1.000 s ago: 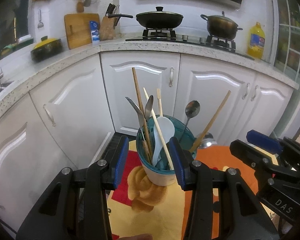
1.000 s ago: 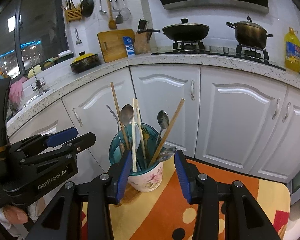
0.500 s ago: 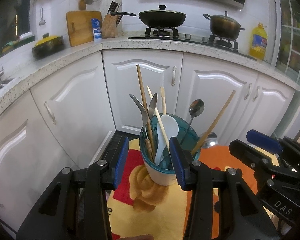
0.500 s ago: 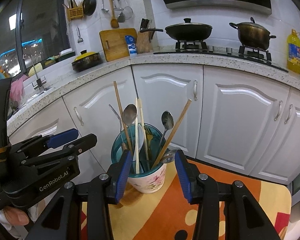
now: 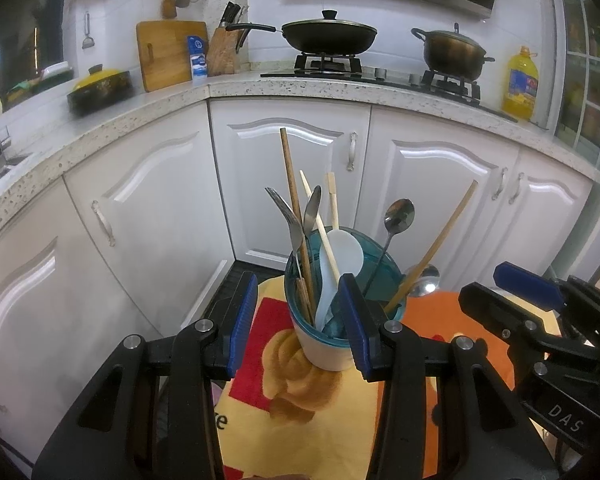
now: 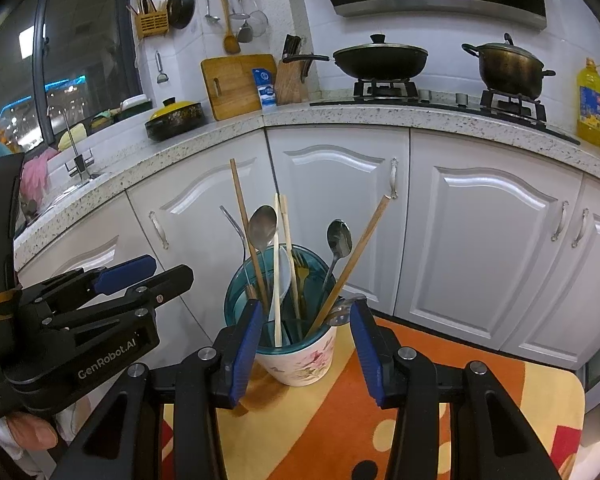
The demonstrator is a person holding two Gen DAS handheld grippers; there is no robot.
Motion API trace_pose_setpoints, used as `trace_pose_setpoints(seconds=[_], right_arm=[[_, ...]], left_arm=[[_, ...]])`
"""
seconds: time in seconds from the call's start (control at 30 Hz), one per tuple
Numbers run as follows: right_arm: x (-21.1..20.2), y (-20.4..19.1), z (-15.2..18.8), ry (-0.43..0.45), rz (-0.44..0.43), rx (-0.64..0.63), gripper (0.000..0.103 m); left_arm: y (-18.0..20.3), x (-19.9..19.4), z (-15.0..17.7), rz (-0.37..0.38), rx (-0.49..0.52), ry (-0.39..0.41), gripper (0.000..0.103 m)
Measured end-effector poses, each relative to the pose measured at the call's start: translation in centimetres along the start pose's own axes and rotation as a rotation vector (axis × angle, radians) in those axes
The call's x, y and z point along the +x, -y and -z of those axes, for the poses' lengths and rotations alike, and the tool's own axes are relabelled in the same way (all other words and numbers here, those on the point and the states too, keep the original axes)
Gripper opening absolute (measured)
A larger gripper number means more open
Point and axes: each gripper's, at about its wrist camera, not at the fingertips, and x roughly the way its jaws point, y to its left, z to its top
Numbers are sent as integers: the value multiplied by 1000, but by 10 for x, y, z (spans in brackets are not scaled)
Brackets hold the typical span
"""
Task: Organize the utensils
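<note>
Since the earlier frames, nothing on the surface has shifted; the cup and counter merely sit slightly higher in both views, and both grippers keep their spacing.

The white ceramic cup with a teal rim and floral print [image 6: 300, 354] stands upright on the orange, yellow and red patterned cloth [image 6: 440, 364], directly ahead of both tools. In it stand a white plastic spoon [image 5: 340, 256], a tall brown wooden chopstick [image 5: 290, 176], a second brown chopstick [image 5: 440, 240] leaning right, two pale chopsticks [image 6: 281, 240], a metal fork [image 5: 286, 214] and metal spoons [image 6: 340, 238].

The left gripper [image 5: 300, 320] has its blue-padded jaws apart, framing the cup's near side in its own view; no pad presses on it. The right gripper [image 6: 304, 350] likewise stands with jaws spread, the cup seen between them, no contact visible. Each tool appears beside the other in the opposite view.

Beyond the cup are white cabinet doors [image 6: 340, 208], then a speckled counter [image 5: 284, 88] bearing a lidded black wok [image 5: 328, 36] and a dark pot [image 5: 454, 52].
</note>
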Motion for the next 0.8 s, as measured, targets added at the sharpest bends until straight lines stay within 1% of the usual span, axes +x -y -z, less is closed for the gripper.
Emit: trace_pose_setpoints(seconds=[0.8], right_arm=[[3,2,6,-17,-6,7,46]], left_arm=[[-3,5,6,10,-12,-16,41]])
